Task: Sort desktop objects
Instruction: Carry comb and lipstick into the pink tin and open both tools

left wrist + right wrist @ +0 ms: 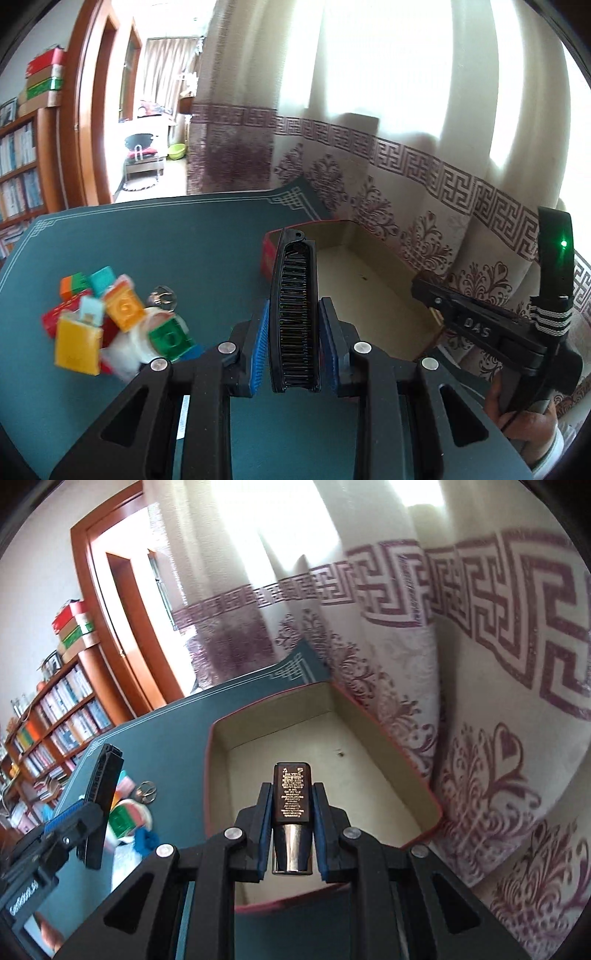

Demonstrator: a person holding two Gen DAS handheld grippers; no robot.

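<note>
Jaws of the left gripper [291, 347] clamp a black comb [293, 314], its length pointing forward; right gripper [291, 834] pinches a dark tube [291, 812] lengthwise over the box [436, 808]

Home study, bookshelves [55, 716], patterned curtains [480, 664]

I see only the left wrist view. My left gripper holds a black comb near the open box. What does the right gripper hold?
Observer: The right gripper is shut on a small dark tube with gold print and a silver end, maybe a lipstick.
Operator: Is it above the box?
Observer: In the right wrist view it appears in front of the inside of the red-rimmed box.
Operator: Is anything in the box?
Observer: The floor that shows is bare, except for one tiny dark speck.
</note>
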